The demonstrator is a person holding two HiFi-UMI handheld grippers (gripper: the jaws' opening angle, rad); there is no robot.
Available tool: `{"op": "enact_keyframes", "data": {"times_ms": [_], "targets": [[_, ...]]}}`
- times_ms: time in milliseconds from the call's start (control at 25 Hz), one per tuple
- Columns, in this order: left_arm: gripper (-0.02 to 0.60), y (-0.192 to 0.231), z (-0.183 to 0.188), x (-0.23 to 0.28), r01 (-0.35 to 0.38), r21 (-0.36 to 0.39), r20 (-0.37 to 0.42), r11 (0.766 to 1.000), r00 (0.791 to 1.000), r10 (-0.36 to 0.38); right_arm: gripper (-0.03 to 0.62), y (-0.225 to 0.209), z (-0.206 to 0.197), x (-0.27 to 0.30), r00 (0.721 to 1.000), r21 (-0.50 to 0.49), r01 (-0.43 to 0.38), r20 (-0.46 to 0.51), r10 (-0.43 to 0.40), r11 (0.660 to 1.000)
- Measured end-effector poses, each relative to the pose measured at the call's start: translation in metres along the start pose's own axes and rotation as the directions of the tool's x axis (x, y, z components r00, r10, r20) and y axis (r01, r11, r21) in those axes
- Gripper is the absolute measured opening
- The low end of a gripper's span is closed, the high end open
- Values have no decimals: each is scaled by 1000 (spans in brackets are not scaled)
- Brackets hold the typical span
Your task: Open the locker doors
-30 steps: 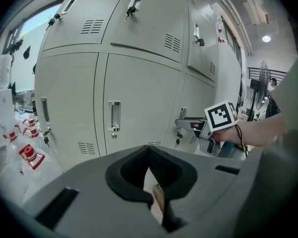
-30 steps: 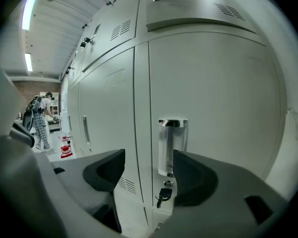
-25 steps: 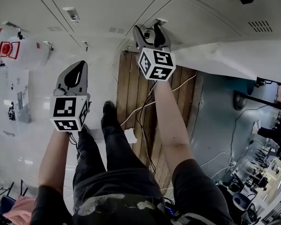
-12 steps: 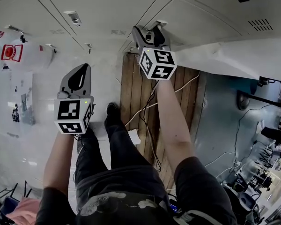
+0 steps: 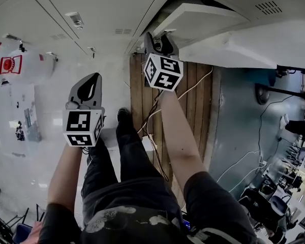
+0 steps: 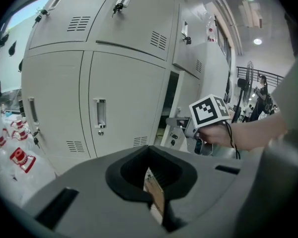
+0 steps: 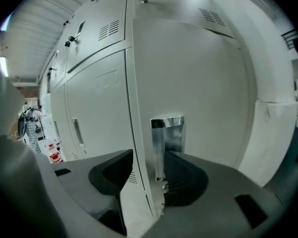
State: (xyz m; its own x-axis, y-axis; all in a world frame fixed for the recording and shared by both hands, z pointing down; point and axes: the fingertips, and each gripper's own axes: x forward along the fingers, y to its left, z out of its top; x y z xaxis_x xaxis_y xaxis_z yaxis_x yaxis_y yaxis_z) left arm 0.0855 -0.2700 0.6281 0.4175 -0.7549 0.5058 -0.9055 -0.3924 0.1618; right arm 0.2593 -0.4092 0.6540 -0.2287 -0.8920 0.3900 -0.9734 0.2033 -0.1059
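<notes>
Head view: brown plank flooring (image 5: pixel 142 90) lies below a smooth pale-grey metal locker door (image 7: pixel 203 78), ajar. Right gripper (image 7: pixel 149 158), jaws just closing, clamps its edge beside shiny chrome recessed handle (image 7: pixel 167 133); left gripper (image 6: pixel 151 170) closed, empty.

Grey left gripper (image 5: pixel 94 78) and right gripper (image 5: pixel 161 38) have black-lined jaws and black-and-white marker cubes (image 5: pixel 83 128); the person wears dark trousers (image 5: pixel 127 179) and short sleeves (image 5: pixel 209 197).

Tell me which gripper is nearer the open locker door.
Right. The right gripper has just been closing its jaws on the edge of the open locker door, beside its metal handle. The left gripper hangs off to the left, shut and empty, clear of that door.
</notes>
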Motion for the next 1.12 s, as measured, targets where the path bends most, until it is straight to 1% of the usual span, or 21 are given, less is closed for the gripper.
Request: {"op": "enact_keyframes", "data": {"times_ms": [80, 240, 400, 560, 680, 880, 1120], "targets": [[9, -4, -3, -3, 22, 7, -10, 1000, 1000, -22, 212, -4, -4, -8, 999, 11, 51, -6, -51, 999], [9, -12, -7, -4, 65, 30, -26, 997, 998, -64, 209, -7, -8, -17, 993, 38, 117, -25, -116, 992], [8, -23, -8, -1, 101, 48, -37, 994, 994, -100, 157, -14, -10, -21, 981, 46, 194, -31, -192, 980], [8, -35, -9, 1, 138, 72, -52, 988, 990, -134, 158, -16, -10, -21, 971, 60, 239, -34, -237, 969], [8, -41, -8, 3, 157, 87, -63, 984, 986, -152, 158, -17, -11, -25, 969, 65, 246, -35, -244, 967], [8, -44, -4, 3, 169, 110, -71, 979, 984, -162, 159, -20, -16, -38, 972, 66, 234, -38, -232, 970], [9, -50, 7, 2, 178, 142, -60, 974, 983, -171, 160, -27, -22, -59, 974, 43, 222, -58, -219, 974]]}}
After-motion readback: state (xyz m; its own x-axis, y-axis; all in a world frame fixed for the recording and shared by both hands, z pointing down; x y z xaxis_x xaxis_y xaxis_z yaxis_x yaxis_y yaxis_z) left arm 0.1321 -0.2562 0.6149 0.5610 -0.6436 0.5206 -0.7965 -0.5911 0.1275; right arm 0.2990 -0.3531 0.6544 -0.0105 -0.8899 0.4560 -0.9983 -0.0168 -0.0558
